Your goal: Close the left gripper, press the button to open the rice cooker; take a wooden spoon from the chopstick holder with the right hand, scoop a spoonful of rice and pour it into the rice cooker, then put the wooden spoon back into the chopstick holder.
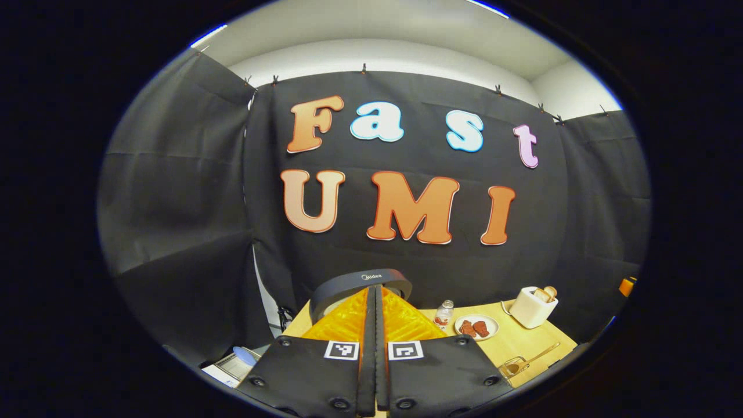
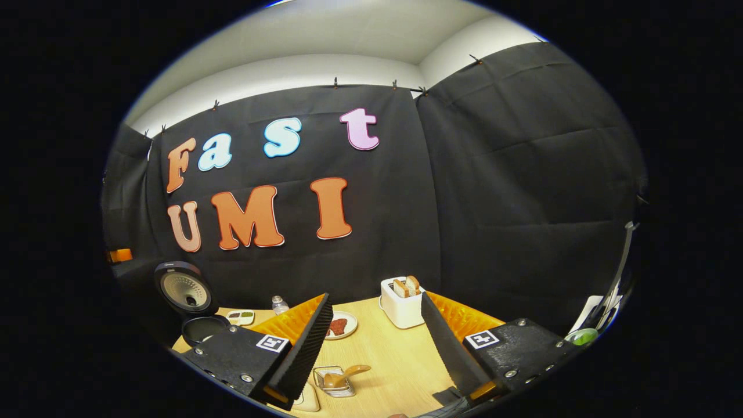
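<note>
left gripper (image 1: pixel 375 348) fingers together | right gripper (image 2: pixel 377 342) fingers apart | cooker (image 2: pixel 191 302) lid up | spoon (image 2: pixel 346 377) in holder (image 2: pixel 334 381)

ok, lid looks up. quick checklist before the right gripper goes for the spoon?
1. Rice cooker lid raised, pot open: ok.
2. Left gripper shut, fingers together: ok.
3. Right gripper open, nothing between its fingers: ok.
4. Wooden spoon lying in the wire holder on the table, handle pointing toward the right finger: ok.
5. Free path over the table to the spoon; toaster and plate sit farther back: ok.
6. Rice to scoop from: cannot tell.
</note>
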Demonstrator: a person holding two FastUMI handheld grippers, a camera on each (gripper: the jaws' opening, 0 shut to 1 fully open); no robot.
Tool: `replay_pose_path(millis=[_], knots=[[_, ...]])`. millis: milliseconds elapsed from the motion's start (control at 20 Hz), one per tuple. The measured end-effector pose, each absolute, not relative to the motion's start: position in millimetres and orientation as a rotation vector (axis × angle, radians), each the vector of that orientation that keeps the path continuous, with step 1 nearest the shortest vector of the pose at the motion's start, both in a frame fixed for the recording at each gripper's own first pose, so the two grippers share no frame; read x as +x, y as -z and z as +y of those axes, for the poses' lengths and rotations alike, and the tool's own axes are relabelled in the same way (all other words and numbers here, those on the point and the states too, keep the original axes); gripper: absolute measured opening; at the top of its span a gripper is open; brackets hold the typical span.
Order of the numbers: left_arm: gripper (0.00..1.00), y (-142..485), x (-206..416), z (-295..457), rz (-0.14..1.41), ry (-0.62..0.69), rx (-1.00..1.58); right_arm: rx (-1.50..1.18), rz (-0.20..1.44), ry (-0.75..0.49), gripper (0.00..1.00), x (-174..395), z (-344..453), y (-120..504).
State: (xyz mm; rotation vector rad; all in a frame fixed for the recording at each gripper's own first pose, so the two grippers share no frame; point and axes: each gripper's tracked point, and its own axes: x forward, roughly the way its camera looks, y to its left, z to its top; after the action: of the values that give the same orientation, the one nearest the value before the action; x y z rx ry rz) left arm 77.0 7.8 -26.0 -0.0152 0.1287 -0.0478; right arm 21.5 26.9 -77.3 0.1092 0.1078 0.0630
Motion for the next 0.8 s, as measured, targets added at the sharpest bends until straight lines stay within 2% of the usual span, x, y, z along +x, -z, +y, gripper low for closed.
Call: replay_pose_path(millis=[200, 400, 650, 700, 750, 800], knots=[[0.06, 6.6, 66.7, 26.9, 0.092, -0.004, -0.004, 0.18, 0.16, -0.077, 0.95, 36.2, 35.1, 125.0], [0.51, -8.7, 53.9, 42.5, 0.047, -0.049, 0.028, 0.214, 0.171, -0.107, 0.95, 46.3, 46.5, 167.0], [1.0, -20.7, 33.5, 55.0, 0.031, -0.091, 0.024, 0.199, 0.258, -0.126, 0.95, 55.1, 60.1, 219.7], [0.96, -22.7, 31.3, 62.2, 0.029, -0.112, 0.02, 0.202, 0.27, -0.124, 0.95, 57.7, 61.3, 227.7], [0.98, -25.1, 28.3, 67.0, 0.025, -0.123, 0.014, 0.209, 0.285, -0.121, 1.0, 60.2, 61.8, 237.4], [1.0, -26.4, 25.2, 68.5, 0.018, -0.13, 0.011, 0.22, 0.305, -0.118, 1.0, 63.2, 63.1, 247.9]])
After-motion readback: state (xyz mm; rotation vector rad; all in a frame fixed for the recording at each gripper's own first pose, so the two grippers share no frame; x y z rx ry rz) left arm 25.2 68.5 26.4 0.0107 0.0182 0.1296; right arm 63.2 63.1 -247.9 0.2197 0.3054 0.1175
